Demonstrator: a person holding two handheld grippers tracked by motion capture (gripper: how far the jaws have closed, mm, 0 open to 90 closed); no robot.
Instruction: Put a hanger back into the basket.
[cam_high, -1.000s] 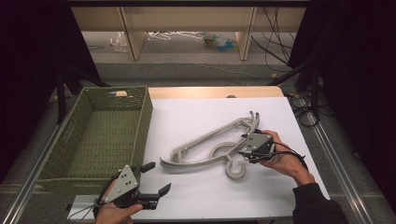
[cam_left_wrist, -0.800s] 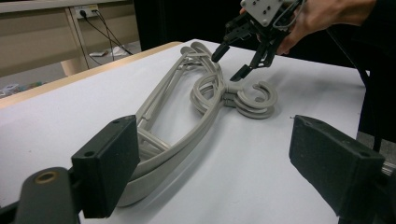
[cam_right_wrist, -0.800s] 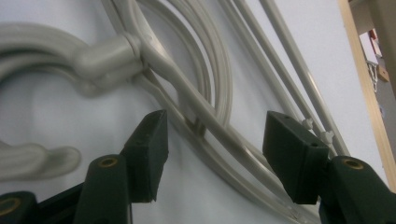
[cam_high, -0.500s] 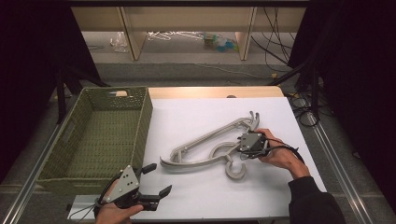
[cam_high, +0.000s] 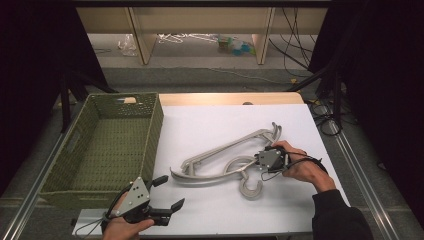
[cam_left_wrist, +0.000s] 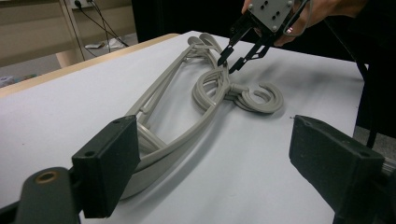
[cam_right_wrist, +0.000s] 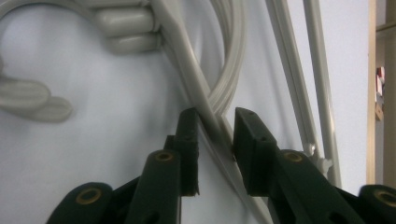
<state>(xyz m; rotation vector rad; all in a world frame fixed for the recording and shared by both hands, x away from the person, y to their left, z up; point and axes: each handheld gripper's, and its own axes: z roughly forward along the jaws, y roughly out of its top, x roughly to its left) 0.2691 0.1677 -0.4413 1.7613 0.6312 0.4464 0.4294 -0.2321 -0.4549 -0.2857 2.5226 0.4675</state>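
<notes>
Our right tool (cam_right_wrist: 212, 133) has just been closing and pinches the hangers (cam_high: 220, 162); our left tool (cam_high: 165, 192) stays spread over the bench (cam_high: 210, 125).

Overhead light lit the white table (cam_high: 215, 130) evenly; surroundings left and right fell black. Soft shadows sat under the hangers (cam_high: 225, 160). Right gripper view close-up was soft; near jaws blurred.

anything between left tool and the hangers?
Nothing: bare white table between the open left tool and the grey hangers, per the left gripper view.
</notes>
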